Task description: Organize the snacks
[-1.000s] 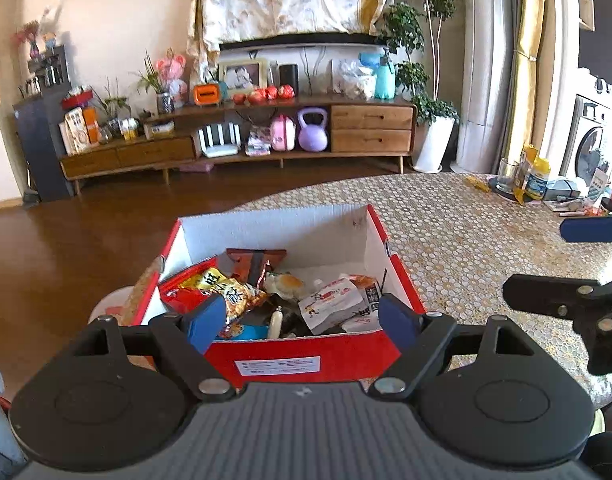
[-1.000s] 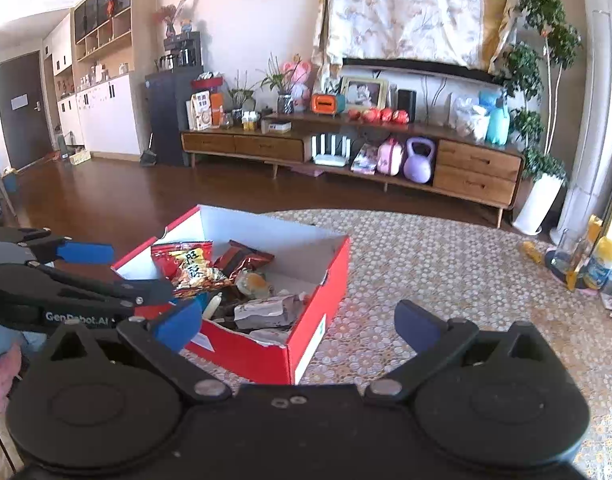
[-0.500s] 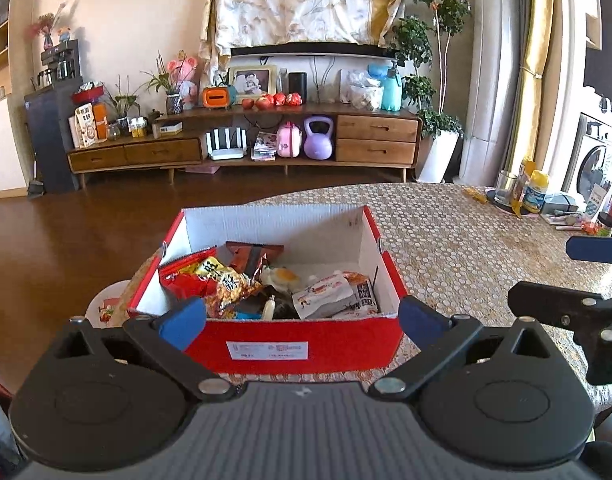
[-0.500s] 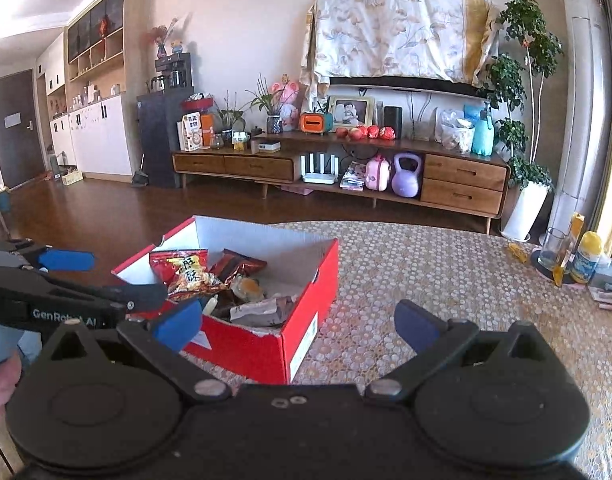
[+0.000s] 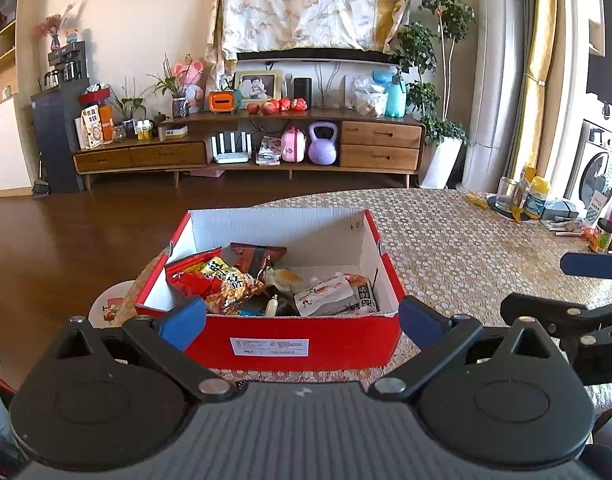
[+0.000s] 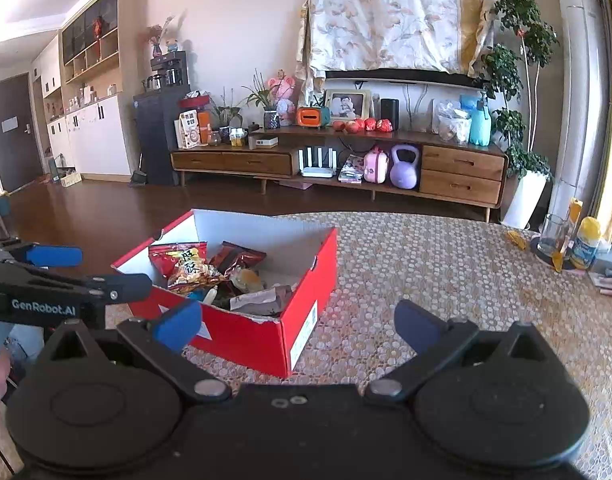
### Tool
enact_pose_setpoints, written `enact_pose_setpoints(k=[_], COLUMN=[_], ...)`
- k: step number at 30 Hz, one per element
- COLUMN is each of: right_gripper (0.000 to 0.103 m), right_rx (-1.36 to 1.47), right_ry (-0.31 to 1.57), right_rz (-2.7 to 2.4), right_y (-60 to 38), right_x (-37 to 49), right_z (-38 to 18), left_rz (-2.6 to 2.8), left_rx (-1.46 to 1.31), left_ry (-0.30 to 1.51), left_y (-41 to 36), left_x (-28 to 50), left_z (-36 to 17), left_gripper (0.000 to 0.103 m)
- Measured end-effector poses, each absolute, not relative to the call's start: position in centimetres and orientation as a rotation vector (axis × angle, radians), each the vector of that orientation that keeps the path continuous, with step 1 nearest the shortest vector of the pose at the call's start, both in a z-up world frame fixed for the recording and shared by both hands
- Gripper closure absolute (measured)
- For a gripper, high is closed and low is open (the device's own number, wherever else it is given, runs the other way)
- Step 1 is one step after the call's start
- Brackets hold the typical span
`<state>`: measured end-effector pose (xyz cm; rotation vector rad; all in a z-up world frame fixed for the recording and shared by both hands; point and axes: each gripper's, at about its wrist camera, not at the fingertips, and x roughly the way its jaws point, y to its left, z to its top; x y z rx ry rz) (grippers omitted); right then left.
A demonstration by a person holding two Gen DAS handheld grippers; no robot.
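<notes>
A red cardboard box (image 5: 306,346) with a white inside stands on the table; it also shows in the right wrist view (image 6: 241,334). It holds several snack packets, among them a red-and-yellow bag (image 5: 221,284) and a white pouch (image 5: 326,300). My left gripper (image 5: 301,320) is open and empty, just in front of the box's near wall. My right gripper (image 6: 297,322) is open and empty, to the right of the box above the table. The left gripper shows at the left of the right wrist view (image 6: 53,272).
The patterned tablecloth (image 6: 446,264) covers the table. A glass (image 6: 550,236), a yellow-capped bottle (image 6: 584,242) and small items stand at the far right. A white plate (image 5: 105,308) lies left of the box. The TV cabinet (image 5: 249,148) stands across the wooden floor.
Both grippers have drawn back from the box and risen a little. The left gripper's jaws have opened wider. The snacks in the box have not moved.
</notes>
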<state>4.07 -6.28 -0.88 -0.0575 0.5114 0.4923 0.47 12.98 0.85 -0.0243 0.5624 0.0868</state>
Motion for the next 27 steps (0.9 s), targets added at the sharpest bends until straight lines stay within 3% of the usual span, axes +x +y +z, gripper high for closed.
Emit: enact_pose_setpoints(k=[27], right_gripper=[0.000], right_rx=[-0.050], right_ry=[0.520], right_rz=[0.480], right_y=[-6.48], right_x=[3.83], right_z=[-1.21], left_rz=[0.116], left_rx=[-0.030], left_ry=[0.567], left_y=[12.93], left_x=[0.39], left_z=[1.21], left_gripper=[0.000])
